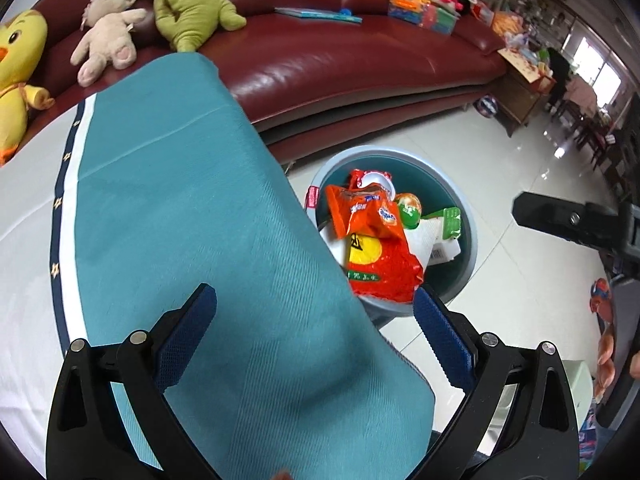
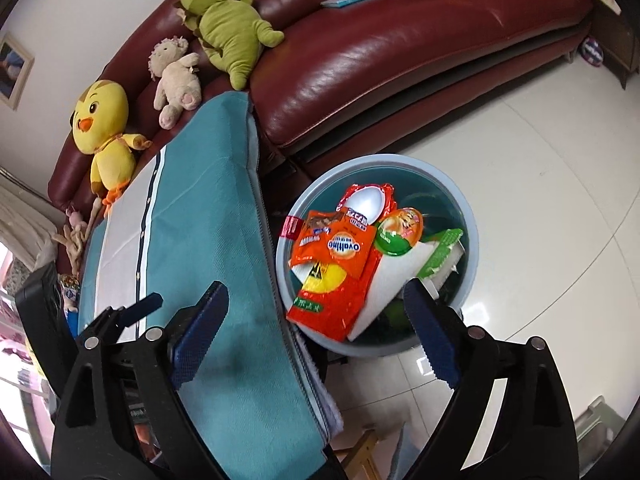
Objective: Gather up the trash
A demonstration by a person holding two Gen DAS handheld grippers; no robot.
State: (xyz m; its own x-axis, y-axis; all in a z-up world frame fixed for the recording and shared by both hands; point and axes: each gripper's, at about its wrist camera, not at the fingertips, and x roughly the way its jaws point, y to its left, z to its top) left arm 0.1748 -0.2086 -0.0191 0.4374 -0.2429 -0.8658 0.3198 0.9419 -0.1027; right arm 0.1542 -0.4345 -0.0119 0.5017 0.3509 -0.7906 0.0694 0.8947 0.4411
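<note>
A round blue-grey trash bin (image 1: 470, 236) (image 2: 474, 240) stands on the floor beside the table. It holds an orange Ovaltine packet (image 2: 340, 244) (image 1: 368, 216), a red wrapper (image 1: 384, 272) (image 2: 340, 300), a green-lidded cup (image 2: 400, 228) (image 1: 408, 208), white paper (image 2: 388, 284) and a green wrapper (image 2: 444, 252). My left gripper (image 1: 316, 300) is open and empty above the table's edge. My right gripper (image 2: 316, 300) is open and empty, over the table edge and the bin's near rim. The other gripper shows at the right of the left wrist view (image 1: 568, 220).
The table has a teal and white cloth (image 1: 180, 200) (image 2: 224, 220). A dark red leather sofa (image 1: 340, 52) (image 2: 400, 48) behind carries plush toys (image 1: 192, 4) (image 2: 228, 28), a book (image 1: 320, 14) and boxes (image 1: 424, 8). Glossy tile floor (image 2: 540, 160) surrounds the bin.
</note>
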